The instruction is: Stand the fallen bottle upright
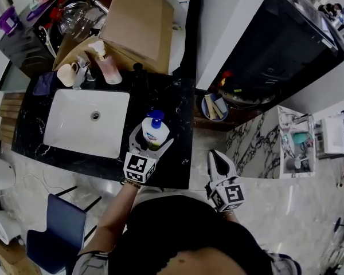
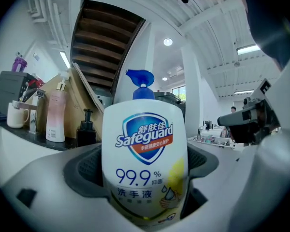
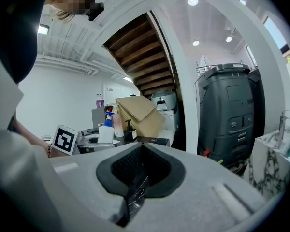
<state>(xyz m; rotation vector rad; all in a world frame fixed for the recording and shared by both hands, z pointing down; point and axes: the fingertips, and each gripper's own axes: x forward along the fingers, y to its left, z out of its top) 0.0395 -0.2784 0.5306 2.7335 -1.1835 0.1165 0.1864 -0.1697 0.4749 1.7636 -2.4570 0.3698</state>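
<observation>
A white Safeguard hand-soap bottle (image 1: 155,132) with a blue pump stands upright at the front right of the black counter (image 1: 180,125). My left gripper (image 1: 152,139) is shut on its lower body, one jaw on each side. In the left gripper view the bottle (image 2: 145,149) fills the middle, label toward the camera, and the left gripper (image 2: 145,187) clasps its sides. My right gripper (image 1: 217,156) hangs off the counter's right edge over the floor, shut and holding nothing. In the right gripper view its jaws meet at the right gripper (image 3: 141,148) tips.
A white sink (image 1: 86,125) is set into the counter left of the bottle. Behind it stand a pink pump bottle (image 1: 108,67), a mug (image 1: 66,74), a small black pump bottle (image 1: 139,69) and a cardboard box (image 1: 137,22). A blue chair (image 1: 57,222) is at lower left.
</observation>
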